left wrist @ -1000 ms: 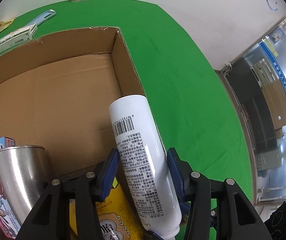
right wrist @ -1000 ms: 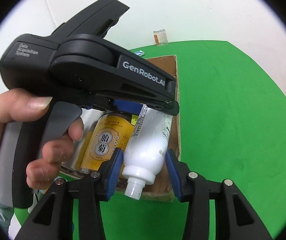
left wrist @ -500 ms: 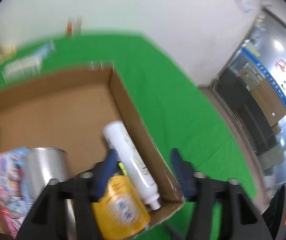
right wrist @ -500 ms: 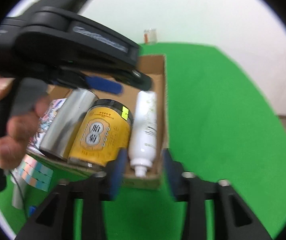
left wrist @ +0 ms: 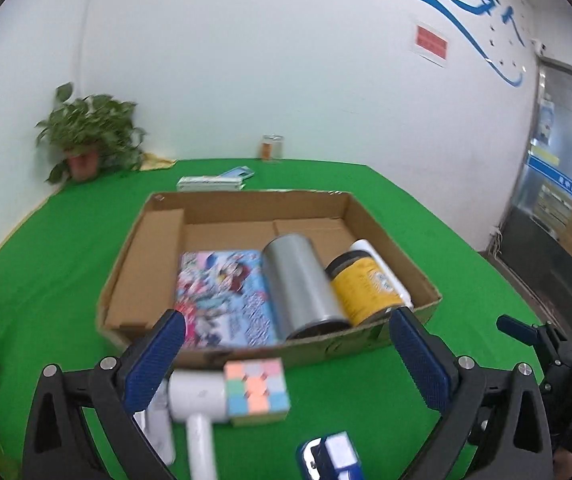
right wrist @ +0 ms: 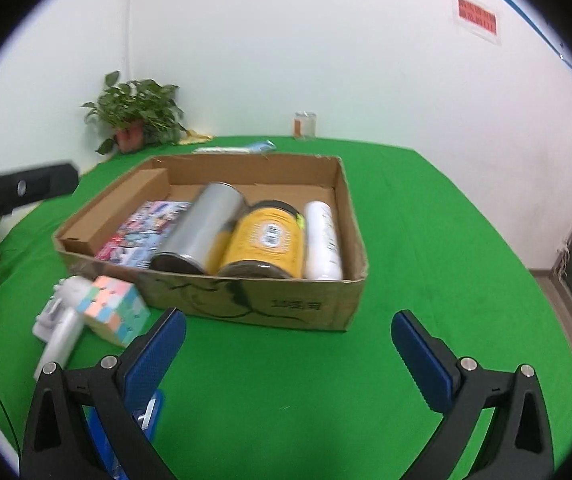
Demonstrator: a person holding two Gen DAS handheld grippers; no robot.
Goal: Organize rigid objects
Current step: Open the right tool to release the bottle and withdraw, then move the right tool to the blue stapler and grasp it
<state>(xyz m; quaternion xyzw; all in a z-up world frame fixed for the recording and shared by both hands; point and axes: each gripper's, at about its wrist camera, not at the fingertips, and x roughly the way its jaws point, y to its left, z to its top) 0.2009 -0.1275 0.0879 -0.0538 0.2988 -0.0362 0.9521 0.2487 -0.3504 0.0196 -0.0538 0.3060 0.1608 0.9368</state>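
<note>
Four items lie packed in the cardboard box (right wrist: 246, 308), white bottle (right wrist: 323, 240) by its right wall, both grippers (left wrist: 286, 352) (right wrist: 287, 354) spread empty, pastel cube (left wrist: 256, 390) and white dryer (left wrist: 196, 398) waiting outside

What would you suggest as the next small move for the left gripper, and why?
Probably lower the open left gripper onto the pastel puzzle cube. It sits just outside the cardboard box, between the spread fingers, while the white bottle, yellow jar and steel tumbler already lie inside.
</note>
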